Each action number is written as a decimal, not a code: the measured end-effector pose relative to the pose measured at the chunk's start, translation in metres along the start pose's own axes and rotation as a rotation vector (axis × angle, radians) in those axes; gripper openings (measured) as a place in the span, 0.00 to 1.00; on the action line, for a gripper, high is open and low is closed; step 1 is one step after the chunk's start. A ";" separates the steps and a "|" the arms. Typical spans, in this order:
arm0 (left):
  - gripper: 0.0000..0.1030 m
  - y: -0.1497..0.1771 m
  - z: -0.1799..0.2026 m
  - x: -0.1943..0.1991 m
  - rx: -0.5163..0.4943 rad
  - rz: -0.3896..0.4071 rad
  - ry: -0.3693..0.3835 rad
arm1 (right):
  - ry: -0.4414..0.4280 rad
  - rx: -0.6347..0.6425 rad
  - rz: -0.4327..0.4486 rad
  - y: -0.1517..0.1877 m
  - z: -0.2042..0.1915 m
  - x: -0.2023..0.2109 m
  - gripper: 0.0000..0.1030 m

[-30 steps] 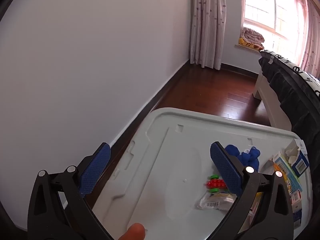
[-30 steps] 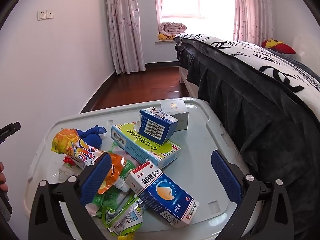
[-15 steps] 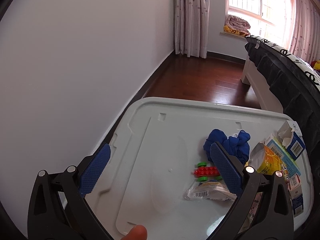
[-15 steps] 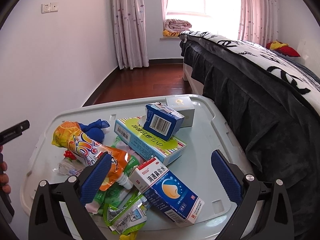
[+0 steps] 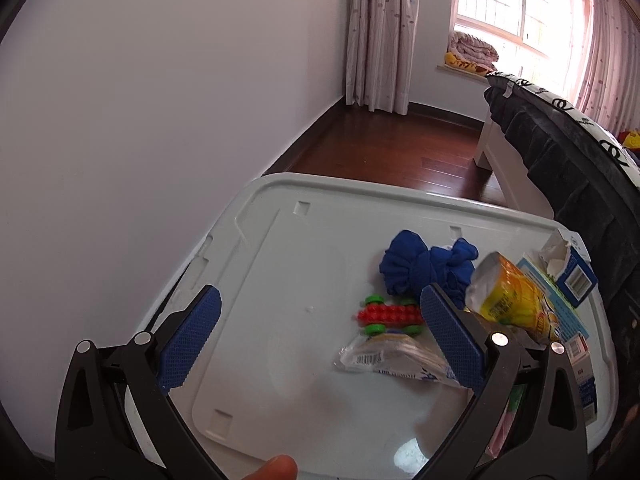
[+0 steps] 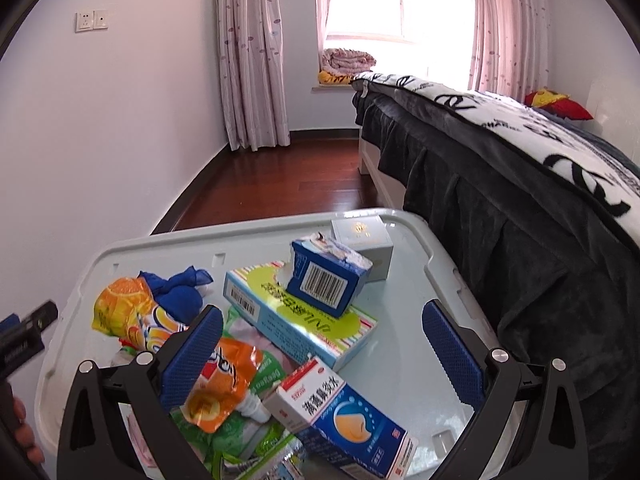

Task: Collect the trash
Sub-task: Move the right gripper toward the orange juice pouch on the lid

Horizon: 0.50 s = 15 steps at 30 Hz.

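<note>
Trash lies on a white plastic bin lid. In the left wrist view I see a blue cloth, a red and green toy, a clear wrapper and an orange juice pouch. My left gripper is open and empty above the lid's bare left part. In the right wrist view my right gripper is open and empty over a light blue box, a torn dark blue box, a blue and white medicine box, an orange pouch and green wrappers.
A small white box stands at the lid's far edge. A bed with a dark cover stands close on the right. A white wall is on the left. Wooden floor lies beyond, with curtains and a window.
Both views have shifted: the left gripper has moved so that more of the lid and trash show, and the right gripper has drawn slightly closer over the boxes. Both stay open.
</note>
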State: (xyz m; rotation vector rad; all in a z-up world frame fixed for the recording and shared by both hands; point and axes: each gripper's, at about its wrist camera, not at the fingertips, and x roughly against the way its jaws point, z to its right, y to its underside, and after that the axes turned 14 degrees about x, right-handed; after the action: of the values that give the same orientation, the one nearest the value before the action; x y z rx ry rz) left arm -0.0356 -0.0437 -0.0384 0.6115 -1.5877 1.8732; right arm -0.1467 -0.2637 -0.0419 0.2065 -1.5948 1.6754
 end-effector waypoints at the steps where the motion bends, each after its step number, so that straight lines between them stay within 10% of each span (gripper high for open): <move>1: 0.95 0.002 0.001 0.004 -0.008 0.004 -0.005 | -0.003 -0.001 0.004 -0.001 0.000 0.000 0.96; 15: 0.95 0.017 0.002 0.001 -0.043 -0.009 -0.008 | -0.090 0.122 0.029 -0.004 -0.024 0.008 0.96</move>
State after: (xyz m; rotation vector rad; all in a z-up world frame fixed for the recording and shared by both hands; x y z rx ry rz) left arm -0.0485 -0.0470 -0.0498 0.6070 -1.6242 1.8275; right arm -0.1404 -0.2390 -0.0389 0.3264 -1.5685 1.8099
